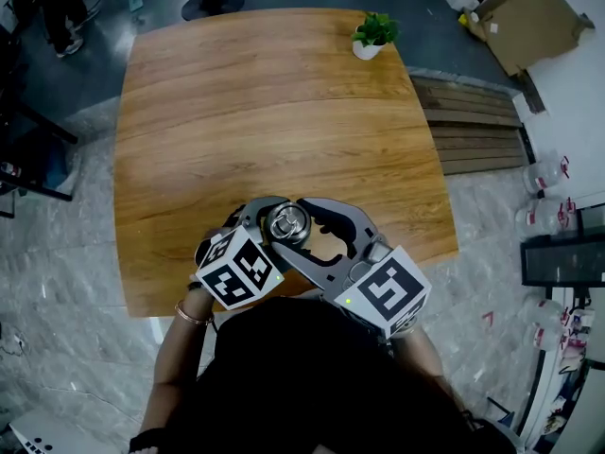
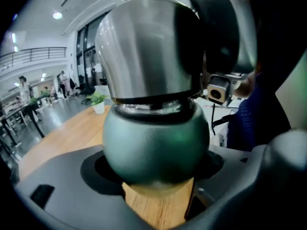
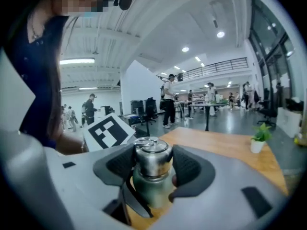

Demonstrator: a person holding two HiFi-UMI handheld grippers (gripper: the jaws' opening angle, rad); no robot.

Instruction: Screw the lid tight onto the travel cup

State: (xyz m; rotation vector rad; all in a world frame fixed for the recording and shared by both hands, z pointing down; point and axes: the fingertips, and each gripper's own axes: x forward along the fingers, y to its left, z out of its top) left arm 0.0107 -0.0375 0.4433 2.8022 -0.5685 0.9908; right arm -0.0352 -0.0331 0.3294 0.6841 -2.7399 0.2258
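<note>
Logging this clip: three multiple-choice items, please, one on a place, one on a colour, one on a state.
1. Where on the table does the potted plant stand? A) near edge B) far right corner C) centre
2. What colour is the travel cup's body? A) red B) green C) white
3. What is the right tool shut on? A) the lid B) the plant C) nothing
Answers: 1 B, the head view shows it there. 2 B, seen in the left tool. 3 A, its jaws clamp the steel lid.
</note>
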